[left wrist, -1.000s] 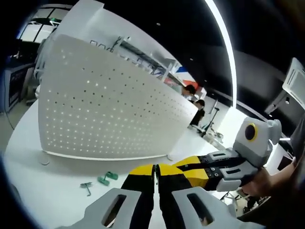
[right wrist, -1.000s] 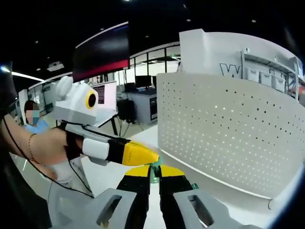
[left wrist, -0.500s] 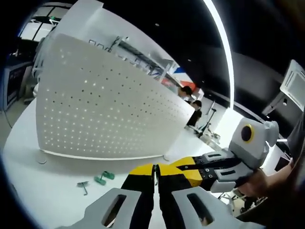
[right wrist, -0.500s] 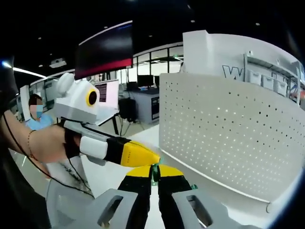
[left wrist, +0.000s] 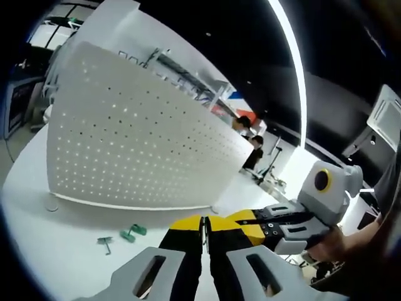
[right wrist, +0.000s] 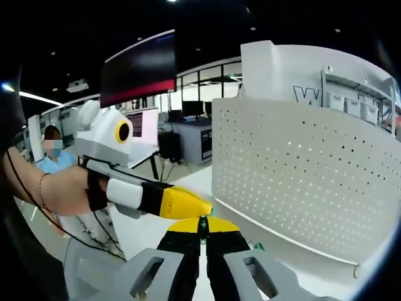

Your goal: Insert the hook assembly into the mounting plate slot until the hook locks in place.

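— White perforated metal is seen first, is it not?

— It is. In the left gripper view a white perforated mounting plate (left wrist: pixel 138 147) is stood upright on the white tabletop (left wrist: pixel 56 241), dotted all over with rows of small holes. Just in front of its lower edge, on the tabletop, two small green hook pieces (left wrist: pixel 133 233) are laid close together, with a small grey metal hook (left wrist: pixel 104 242) beside them, to their left.

— And the grippers?

— The left gripper (left wrist: pixel 205 233) is seen at the bottom of its own view, its yellow-and-black jaws pressed together with only a thin line between them; whether anything is pinched there cannot be told. From the right, the right gripper (left wrist: pixel 247 216) is brought in until its yellow tips lie against the left one's.

— What is shown in the right gripper view?

— At the left a hand (right wrist: pixel 62 191) is wrapped around the left gripper (right wrist: pixel 200 207), whose yellow tip is pointed at the right gripper (right wrist: pixel 202 226). The right gripper's jaws are clenched on a small green hook assembly (right wrist: pixel 202 224), of which only a sliver is seen at the tips. To the right the mounting plate (right wrist: pixel 307 182) is stood.

— Any writing?

— Large letters are mounted on the white wall behind the plate, but only a "W" (right wrist: pixel 303 94) can be read.
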`<move>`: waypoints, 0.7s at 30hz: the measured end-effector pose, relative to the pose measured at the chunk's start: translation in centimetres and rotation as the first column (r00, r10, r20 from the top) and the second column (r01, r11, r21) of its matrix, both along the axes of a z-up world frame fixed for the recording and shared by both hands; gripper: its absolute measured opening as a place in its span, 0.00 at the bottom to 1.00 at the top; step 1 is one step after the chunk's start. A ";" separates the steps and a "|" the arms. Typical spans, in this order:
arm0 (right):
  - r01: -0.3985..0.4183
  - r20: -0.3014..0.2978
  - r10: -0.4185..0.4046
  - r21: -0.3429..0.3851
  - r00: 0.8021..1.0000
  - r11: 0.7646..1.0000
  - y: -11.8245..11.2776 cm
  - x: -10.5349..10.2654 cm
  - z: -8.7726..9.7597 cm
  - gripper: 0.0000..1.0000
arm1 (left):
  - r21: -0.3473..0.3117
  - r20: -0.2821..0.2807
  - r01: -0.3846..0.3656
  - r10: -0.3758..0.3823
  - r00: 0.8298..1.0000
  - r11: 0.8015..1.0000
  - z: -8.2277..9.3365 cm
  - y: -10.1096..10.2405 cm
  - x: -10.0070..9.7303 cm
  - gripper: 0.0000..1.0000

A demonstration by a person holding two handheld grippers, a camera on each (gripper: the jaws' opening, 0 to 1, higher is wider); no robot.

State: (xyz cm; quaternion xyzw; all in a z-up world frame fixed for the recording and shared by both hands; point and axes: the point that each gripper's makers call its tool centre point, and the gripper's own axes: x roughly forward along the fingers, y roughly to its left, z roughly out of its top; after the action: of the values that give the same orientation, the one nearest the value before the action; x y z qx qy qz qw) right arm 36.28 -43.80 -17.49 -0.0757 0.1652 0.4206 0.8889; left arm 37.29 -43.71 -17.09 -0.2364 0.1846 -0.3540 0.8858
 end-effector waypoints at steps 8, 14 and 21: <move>0.000 -0.013 0.000 -0.021 1.000 1.000 0.0 0.1 -0.7 0.00 | 0.067 0.056 -0.021 0.018 0.998 0.998 -0.3 0.1 0.2 0.06; 0.013 -0.014 -0.013 -0.030 1.000 0.999 -0.3 0.2 -1.1 0.00 | 0.038 0.049 -0.069 0.067 0.997 0.997 0.0 1.2 0.8 0.21; 0.034 0.007 -0.034 -0.035 0.999 0.999 -0.7 0.8 -1.0 0.00 | 0.024 0.041 -0.088 0.087 0.995 0.996 0.0 1.5 0.9 0.43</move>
State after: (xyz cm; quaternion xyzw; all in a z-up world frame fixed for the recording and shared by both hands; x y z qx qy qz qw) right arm 37.09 -44.51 -18.50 -0.0898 0.1709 0.4022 0.8950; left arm 38.20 -42.20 -17.09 -0.2258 0.1608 -0.3171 0.9070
